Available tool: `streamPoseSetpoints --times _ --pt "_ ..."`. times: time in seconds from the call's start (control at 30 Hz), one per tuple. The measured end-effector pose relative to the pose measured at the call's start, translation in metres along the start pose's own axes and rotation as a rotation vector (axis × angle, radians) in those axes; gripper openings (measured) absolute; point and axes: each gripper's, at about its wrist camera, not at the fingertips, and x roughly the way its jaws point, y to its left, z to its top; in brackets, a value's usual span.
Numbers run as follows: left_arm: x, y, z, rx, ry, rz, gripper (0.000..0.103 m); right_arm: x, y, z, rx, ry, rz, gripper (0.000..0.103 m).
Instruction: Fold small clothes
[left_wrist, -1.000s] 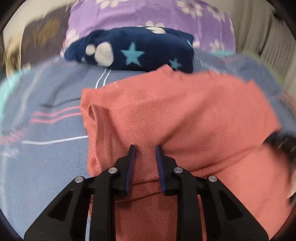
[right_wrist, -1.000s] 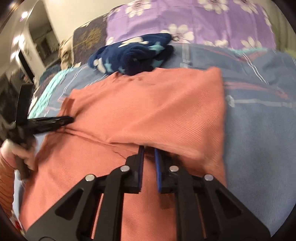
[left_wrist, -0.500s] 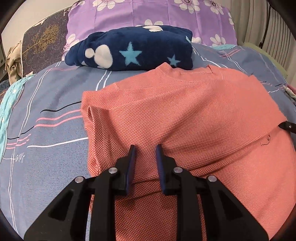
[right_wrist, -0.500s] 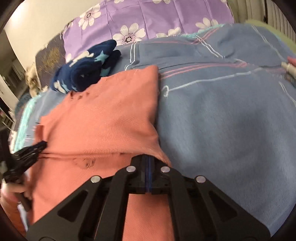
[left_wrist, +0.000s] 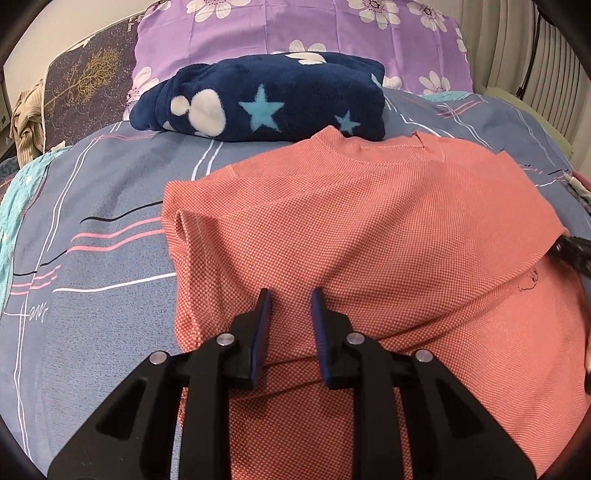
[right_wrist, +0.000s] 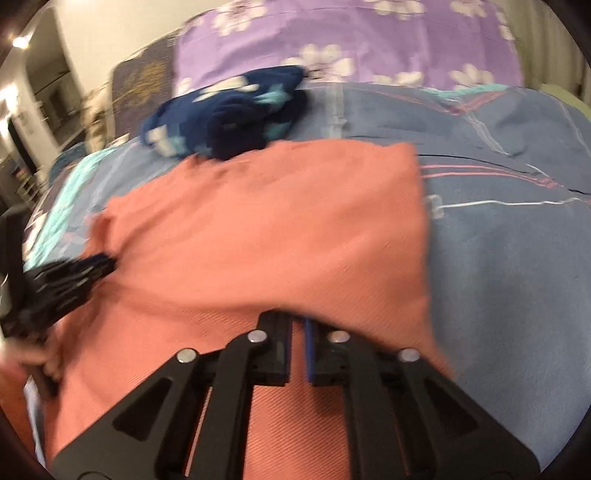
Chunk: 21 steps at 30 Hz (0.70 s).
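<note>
A salmon shirt (left_wrist: 369, 229) lies on the bed with its upper part folded down over the lower part. My left gripper (left_wrist: 288, 306) rests its tips on that folded layer near the shirt's left side. Its jaws stand a little apart and nothing is pinched between them. From the right wrist view the left gripper (right_wrist: 99, 266) sits at the left end of the fold on the shirt (right_wrist: 277, 229). My right gripper (right_wrist: 297, 325) is shut on the folded layer's lower edge near its right corner, and the cloth drapes over the fingertips. In the left view the right gripper (left_wrist: 570, 251) shows dark at the fold's right end.
A folded navy fleece with stars (left_wrist: 266, 99) lies just beyond the shirt's collar, in front of a purple flowered pillow (left_wrist: 295, 29). The blue striped bedspread (left_wrist: 92, 229) stretches left and right of the shirt. A person's hand (right_wrist: 37, 362) holds the left gripper's handle.
The right gripper's jaws closed at the folded layer's right corner. The right view swung right, then back left, and is now blurred. The left gripper has kept still.
</note>
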Motion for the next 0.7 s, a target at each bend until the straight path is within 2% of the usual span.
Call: streamPoseSetpoints --times 0.1,0.4,0.47,0.63,0.67,0.7 --pt "0.000 0.001 0.000 -0.003 -0.002 -0.005 0.023 -0.010 -0.025 -0.002 0.096 0.002 -0.033 0.000" --pt "0.000 0.003 0.000 -0.012 -0.006 -0.017 0.023 -0.036 -0.033 -0.015 0.149 0.028 0.001 0.001" --pt "0.000 0.003 0.000 -0.013 -0.006 -0.018 0.023 -0.044 -0.029 -0.016 0.129 0.013 0.025 0.007" --pt "0.000 0.003 0.000 -0.011 -0.007 -0.016 0.023 -0.042 -0.004 -0.009 0.016 0.000 0.138 0.007" --pt "-0.001 0.003 0.000 -0.012 -0.008 -0.017 0.023 -0.037 -0.002 -0.009 0.002 0.024 0.123 0.009" --pt "-0.001 0.003 0.000 -0.013 -0.009 -0.019 0.024 -0.029 -0.004 -0.012 -0.004 0.069 0.055 0.012"
